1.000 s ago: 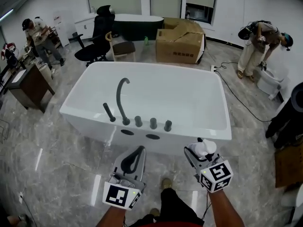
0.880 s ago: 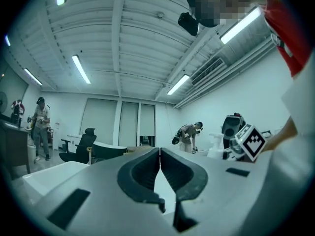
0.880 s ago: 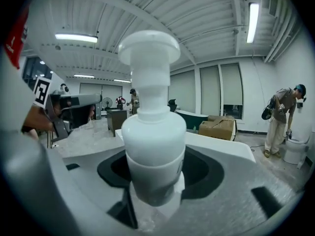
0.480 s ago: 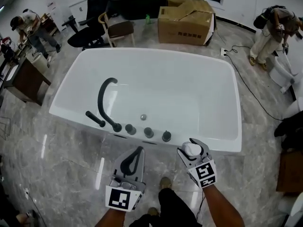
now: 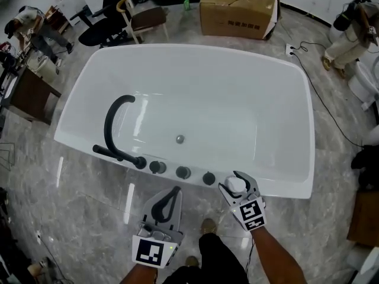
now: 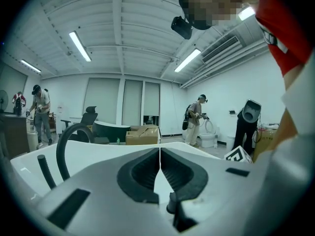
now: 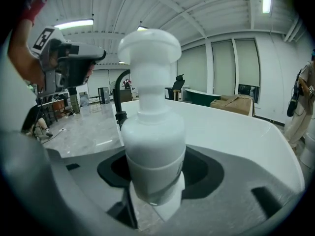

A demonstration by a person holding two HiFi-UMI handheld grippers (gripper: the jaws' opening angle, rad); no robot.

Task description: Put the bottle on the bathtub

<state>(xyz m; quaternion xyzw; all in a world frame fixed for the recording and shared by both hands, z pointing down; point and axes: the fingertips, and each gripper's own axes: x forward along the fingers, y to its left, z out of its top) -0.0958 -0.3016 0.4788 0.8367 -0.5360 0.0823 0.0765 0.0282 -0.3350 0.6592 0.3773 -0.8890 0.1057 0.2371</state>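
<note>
The white pump bottle (image 7: 153, 132) stands upright between the pads of my right gripper (image 7: 156, 173), which is shut on its lower body. In the head view that right gripper (image 5: 239, 189) holds the bottle (image 5: 234, 184) just at the near rim of the big white bathtub (image 5: 284, 187), right of three dark knobs (image 5: 183, 172). A black arched faucet (image 5: 111, 122) rises at the rim's left. My left gripper (image 5: 174, 189) hangs over the floor in front of the tub. Its jaws meet with nothing between them in the left gripper view (image 6: 160, 154).
A cardboard box (image 5: 238, 9), a black office chair (image 5: 98, 33) and a small wooden chair (image 5: 145, 18) stand beyond the tub. A dark desk (image 5: 25, 93) and a person (image 5: 23, 22) are at the left. A cable (image 5: 331, 120) runs over the floor at the right, near another person (image 5: 349, 31).
Both grippers have come down and forward to the tub's near rim. The bottle stays in the right gripper, and the head view now looks more steeply into the tub.
</note>
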